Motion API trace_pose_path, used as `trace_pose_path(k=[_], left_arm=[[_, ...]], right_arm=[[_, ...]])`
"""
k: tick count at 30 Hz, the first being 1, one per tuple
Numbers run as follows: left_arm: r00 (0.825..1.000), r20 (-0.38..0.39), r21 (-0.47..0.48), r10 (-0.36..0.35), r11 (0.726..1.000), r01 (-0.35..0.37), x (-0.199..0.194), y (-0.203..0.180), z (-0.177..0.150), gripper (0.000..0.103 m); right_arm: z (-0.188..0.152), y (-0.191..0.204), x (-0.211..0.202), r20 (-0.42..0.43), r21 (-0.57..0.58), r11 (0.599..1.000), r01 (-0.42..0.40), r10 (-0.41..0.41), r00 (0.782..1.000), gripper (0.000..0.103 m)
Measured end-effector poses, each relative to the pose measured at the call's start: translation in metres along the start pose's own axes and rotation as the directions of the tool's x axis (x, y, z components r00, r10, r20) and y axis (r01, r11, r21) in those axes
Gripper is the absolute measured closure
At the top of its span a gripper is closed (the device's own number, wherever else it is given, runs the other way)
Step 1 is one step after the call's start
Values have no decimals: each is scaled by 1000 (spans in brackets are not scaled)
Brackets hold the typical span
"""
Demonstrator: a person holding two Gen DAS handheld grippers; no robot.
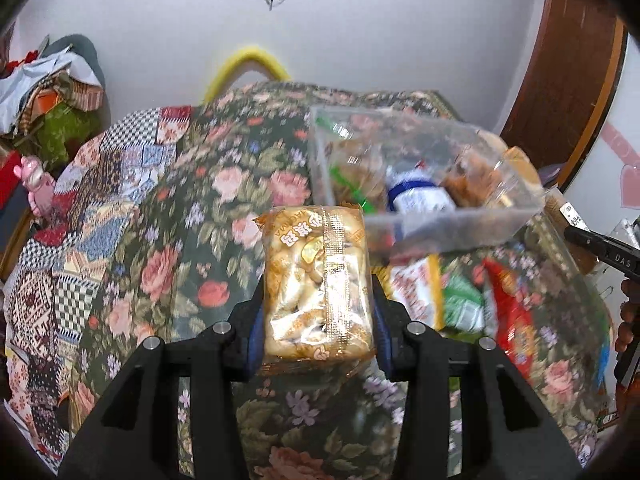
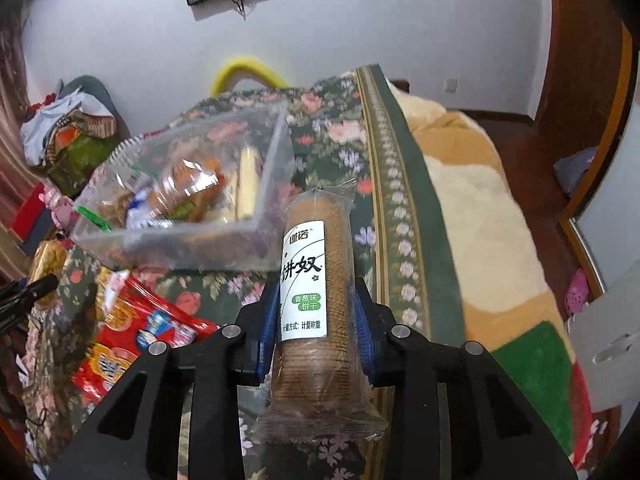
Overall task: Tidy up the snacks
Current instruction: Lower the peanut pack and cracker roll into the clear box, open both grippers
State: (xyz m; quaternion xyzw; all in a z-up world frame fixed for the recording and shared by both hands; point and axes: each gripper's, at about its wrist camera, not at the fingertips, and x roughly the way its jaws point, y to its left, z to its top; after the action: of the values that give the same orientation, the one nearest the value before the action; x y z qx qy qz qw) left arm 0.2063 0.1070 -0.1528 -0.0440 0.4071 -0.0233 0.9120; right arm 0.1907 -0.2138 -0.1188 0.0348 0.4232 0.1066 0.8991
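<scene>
My left gripper (image 1: 318,312) is shut on an orange pack of small wrapped pastries (image 1: 316,280), held above the floral bedspread, just left of and before a clear plastic bin (image 1: 448,226). The bin holds several snack packs. My right gripper (image 2: 316,324) is shut on a clear-wrapped roll of brown biscuits with a white label (image 2: 316,280), held just right of the same bin (image 2: 192,240). Loose packs lie before the bin: a red bag (image 2: 136,336), also in the left wrist view (image 1: 512,312), and a green one (image 1: 464,304).
A floral bedspread (image 1: 224,208) covers the bed, with a patchwork quilt (image 1: 80,240) to the left. A beige and orange blanket (image 2: 480,216) lies to the right. Clutter piles (image 1: 52,96) sit at the far left by the wall. The other gripper's tip shows at the right edge (image 1: 600,248).
</scene>
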Motion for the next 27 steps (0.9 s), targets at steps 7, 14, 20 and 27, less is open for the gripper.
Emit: trace_pose_path(k=[7, 14, 20, 27], left_arm=[[997, 61, 13, -39, 999, 38, -11, -18, 30, 59], [992, 116, 55, -52, 997, 46, -9, -39, 60, 59], [990, 116, 64, -74, 996, 66, 7, -54, 78, 59], [991, 94, 54, -100, 994, 95, 38, -67, 96, 59]], right_arm=[[24, 13, -22, 84, -23, 999, -39, 41, 996, 72], [51, 30, -27, 145, -62, 996, -64, 72, 987, 72], [69, 43, -19, 169, -89, 993, -71, 85, 982, 71], [80, 53, 5, 151, -107, 992, -72, 88, 985, 72]])
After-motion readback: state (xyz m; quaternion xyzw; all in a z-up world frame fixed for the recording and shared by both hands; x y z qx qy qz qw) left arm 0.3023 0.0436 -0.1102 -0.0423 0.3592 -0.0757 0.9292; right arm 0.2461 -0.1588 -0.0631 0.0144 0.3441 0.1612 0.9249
